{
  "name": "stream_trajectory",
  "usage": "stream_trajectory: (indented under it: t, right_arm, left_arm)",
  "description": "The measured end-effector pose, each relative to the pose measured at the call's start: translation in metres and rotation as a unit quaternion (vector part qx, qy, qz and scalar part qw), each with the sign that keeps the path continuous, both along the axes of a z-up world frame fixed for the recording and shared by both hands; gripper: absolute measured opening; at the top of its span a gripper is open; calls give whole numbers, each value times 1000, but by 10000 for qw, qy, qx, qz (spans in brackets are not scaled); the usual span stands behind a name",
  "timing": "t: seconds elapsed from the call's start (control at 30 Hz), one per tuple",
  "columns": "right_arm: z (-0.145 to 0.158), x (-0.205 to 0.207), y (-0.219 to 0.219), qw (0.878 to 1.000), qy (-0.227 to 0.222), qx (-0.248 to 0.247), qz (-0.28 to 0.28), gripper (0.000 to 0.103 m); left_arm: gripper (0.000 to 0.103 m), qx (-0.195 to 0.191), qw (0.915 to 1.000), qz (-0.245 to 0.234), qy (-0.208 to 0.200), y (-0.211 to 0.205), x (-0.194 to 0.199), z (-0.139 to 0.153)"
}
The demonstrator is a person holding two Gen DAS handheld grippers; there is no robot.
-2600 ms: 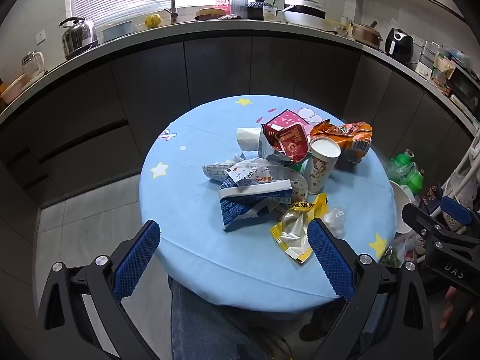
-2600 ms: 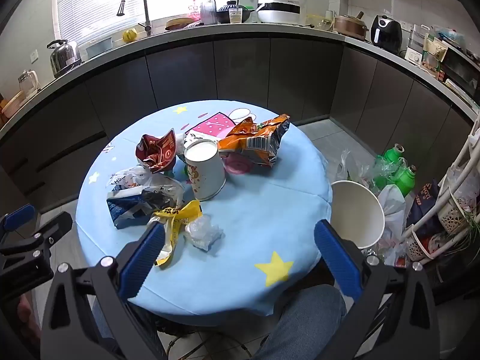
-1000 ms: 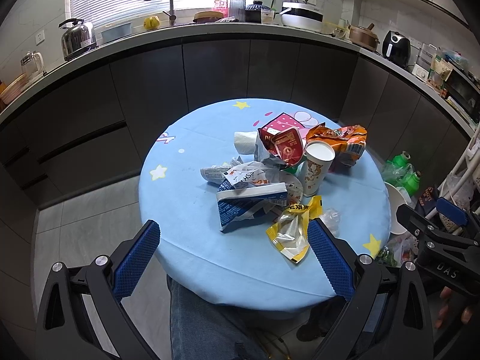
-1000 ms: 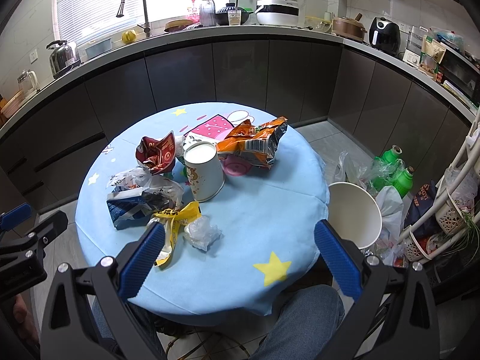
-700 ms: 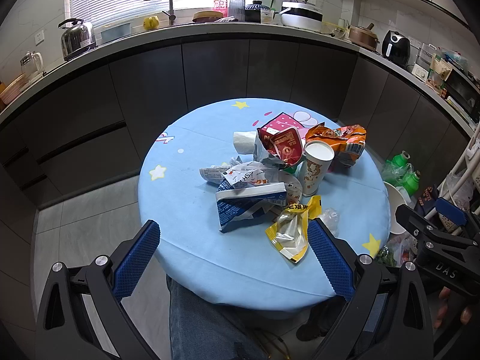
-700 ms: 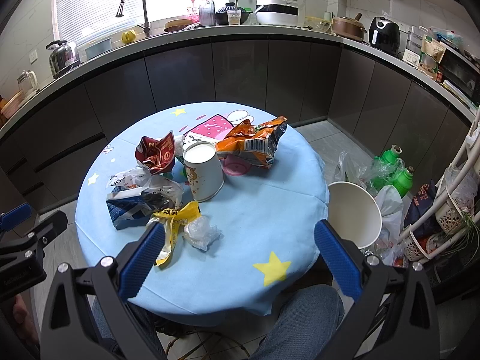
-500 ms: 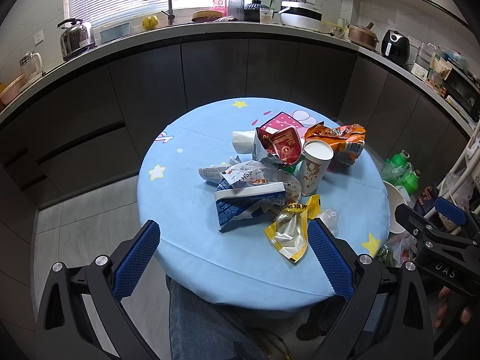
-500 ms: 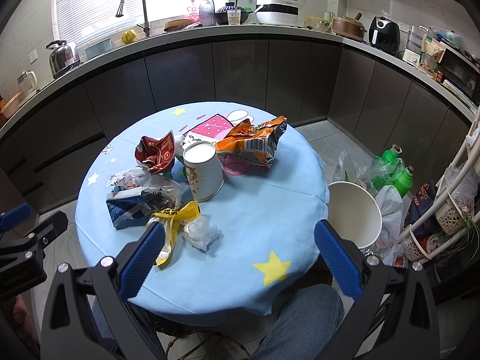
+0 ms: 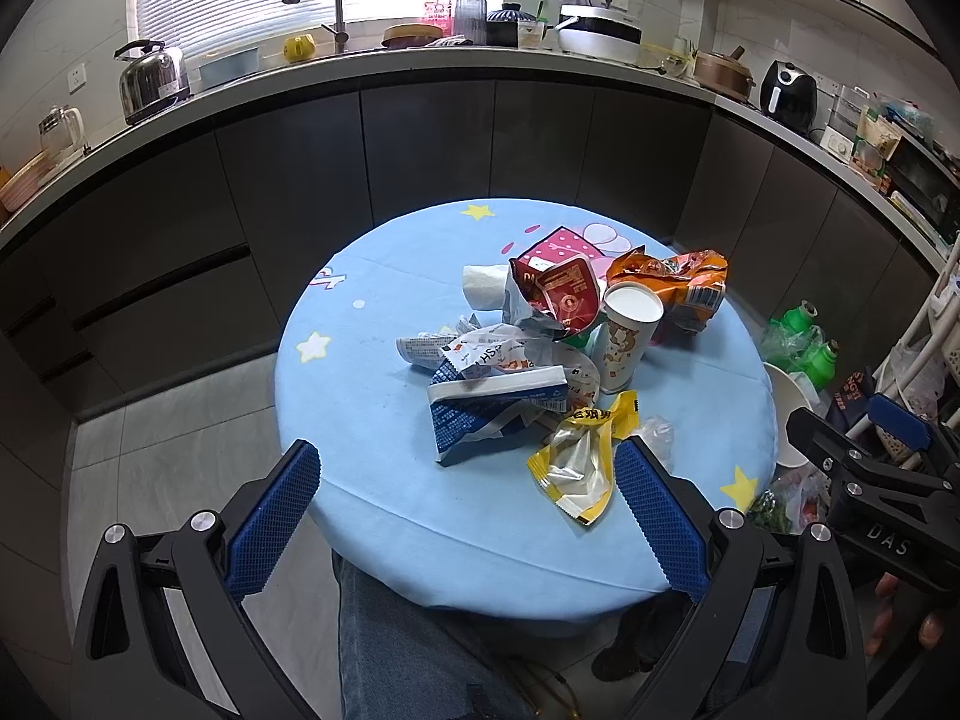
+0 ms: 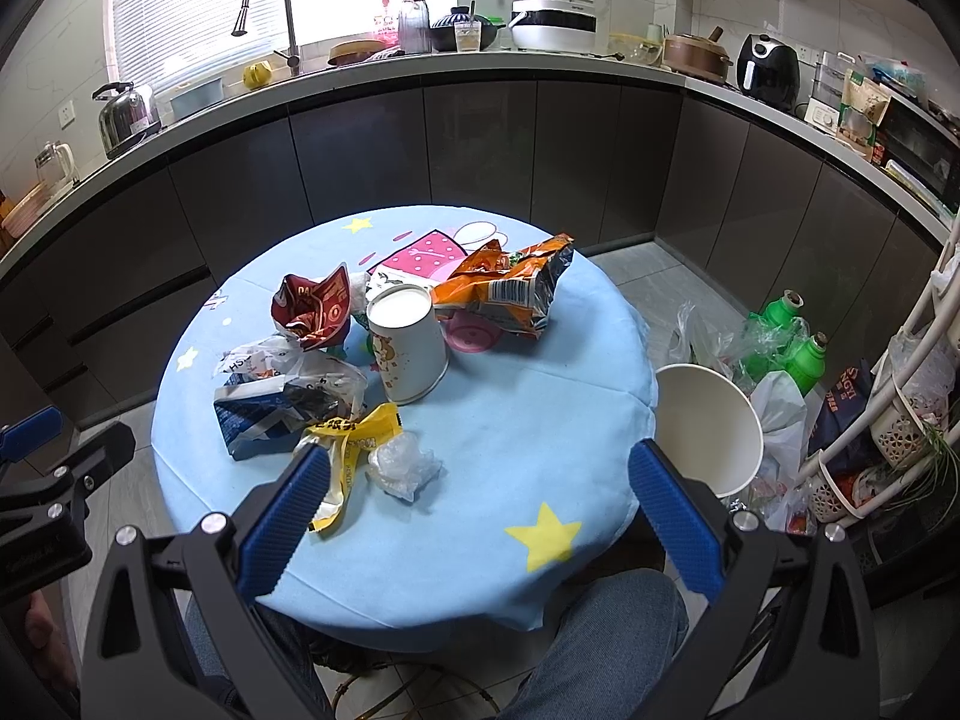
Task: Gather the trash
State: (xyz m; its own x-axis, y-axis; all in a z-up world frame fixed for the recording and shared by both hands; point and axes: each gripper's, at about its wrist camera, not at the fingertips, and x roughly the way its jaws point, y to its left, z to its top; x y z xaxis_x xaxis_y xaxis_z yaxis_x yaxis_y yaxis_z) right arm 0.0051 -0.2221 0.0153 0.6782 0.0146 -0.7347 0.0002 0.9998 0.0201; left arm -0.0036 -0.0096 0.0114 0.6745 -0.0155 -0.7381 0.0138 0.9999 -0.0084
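Nothing had been picked up yet: both the left gripper (image 9: 465,525) and the right gripper (image 10: 480,519) hung just off the near edge of the round table with the light-blue star-print cloth (image 10: 540,468), jaws spread wide and holding nothing. The trash sat bunched near the middle: a yellow-and-clear plastic wrapper (image 10: 345,450) nearest, a wad of clear crinkled film (image 10: 402,465) just beside it, a blue-and-white snack bag (image 9: 486,411), a crumpled red foil bag (image 9: 561,300), an orange chip bag (image 10: 510,288) and an upright white paper cup with a cartoon print (image 10: 408,351). The white round bin (image 10: 708,426) stood on the floor right beside the table's right edge. Biggest risk I could see was the cup: it was tall, probably light, and touching the wrappers around it, so dragging a bag out could tip it, and I couldn't really tell whether anything was inside. The clear film also looked slippery enough to squirt out of wide jaws, and the overlapping bags might come up two at a time and drop short of the bin.
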Motion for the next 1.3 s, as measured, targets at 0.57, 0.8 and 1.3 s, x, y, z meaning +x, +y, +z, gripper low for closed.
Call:
stream_trajectory:
  t: [0.57, 0.8, 1.3]
  right_arm:
    - [1, 1, -2, 10000, 4, 4, -1, 100]
    - [-1, 3, -1, 10000, -3, 6, 1, 100]
    - [0, 10, -5, 10000, 71, 26, 1, 100]
  left_arm:
    - [94, -14, 10000, -16, -6, 1, -1, 3]
    - [94, -22, 10000, -27, -12, 0, -1, 5]
    - [94, -51, 9999, -57, 85, -1, 9, 3]
